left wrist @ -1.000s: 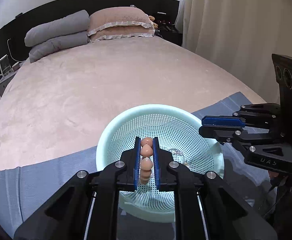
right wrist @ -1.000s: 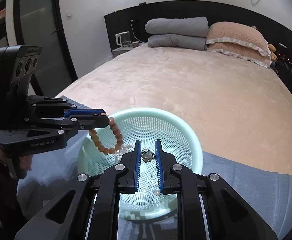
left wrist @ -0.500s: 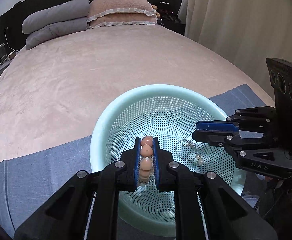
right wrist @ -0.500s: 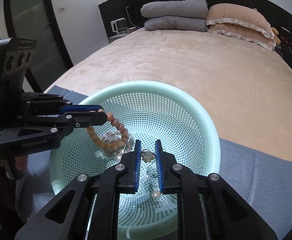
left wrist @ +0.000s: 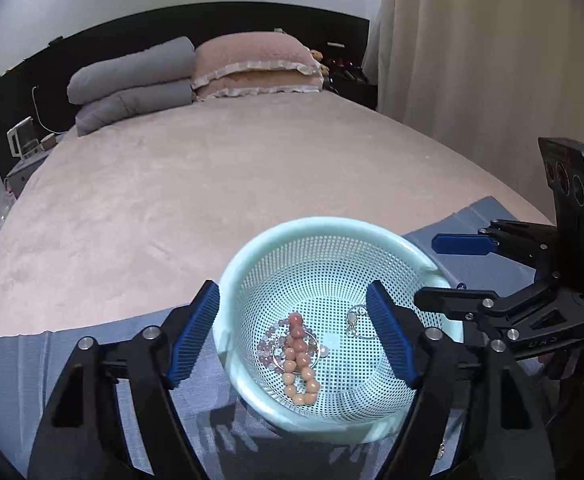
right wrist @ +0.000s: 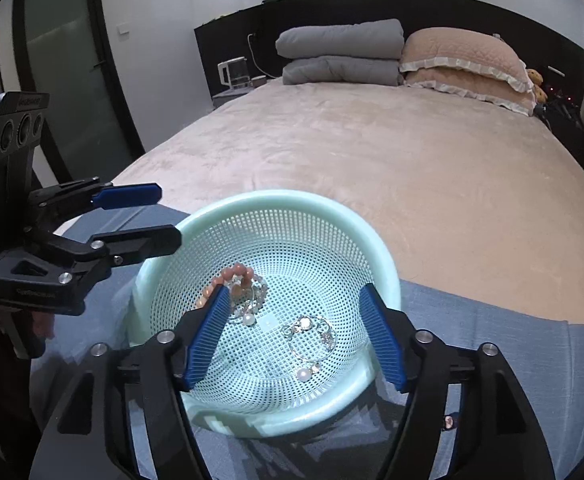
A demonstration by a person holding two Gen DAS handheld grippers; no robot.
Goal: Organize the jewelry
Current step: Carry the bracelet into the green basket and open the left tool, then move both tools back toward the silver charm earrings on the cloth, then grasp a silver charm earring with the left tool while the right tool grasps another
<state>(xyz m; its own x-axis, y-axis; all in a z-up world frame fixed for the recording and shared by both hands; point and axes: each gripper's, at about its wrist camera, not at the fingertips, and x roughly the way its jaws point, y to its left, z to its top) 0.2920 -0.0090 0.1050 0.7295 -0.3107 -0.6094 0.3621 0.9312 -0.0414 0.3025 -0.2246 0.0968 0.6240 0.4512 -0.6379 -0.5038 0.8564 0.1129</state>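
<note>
Inside basket [left wrist: 420, 256]: bead bracelet [left wrist: 300, 360], pearl ring [right wrist: 308, 336]; both grippers spread wide.

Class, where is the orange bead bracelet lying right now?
The bead bracelet lies on the floor of the mint basket, left of centre in the left wrist view, on top of a clear bracelet, with neither gripper touching it.

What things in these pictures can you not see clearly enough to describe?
- Clear bead bracelet, left wrist view: the orange bead bracelet lies over it.
- Orange bead bracelet, right wrist view: partly hidden behind the right gripper finger.
- Small item on the blue cloth, right wrist view: too small to identify.
</note>
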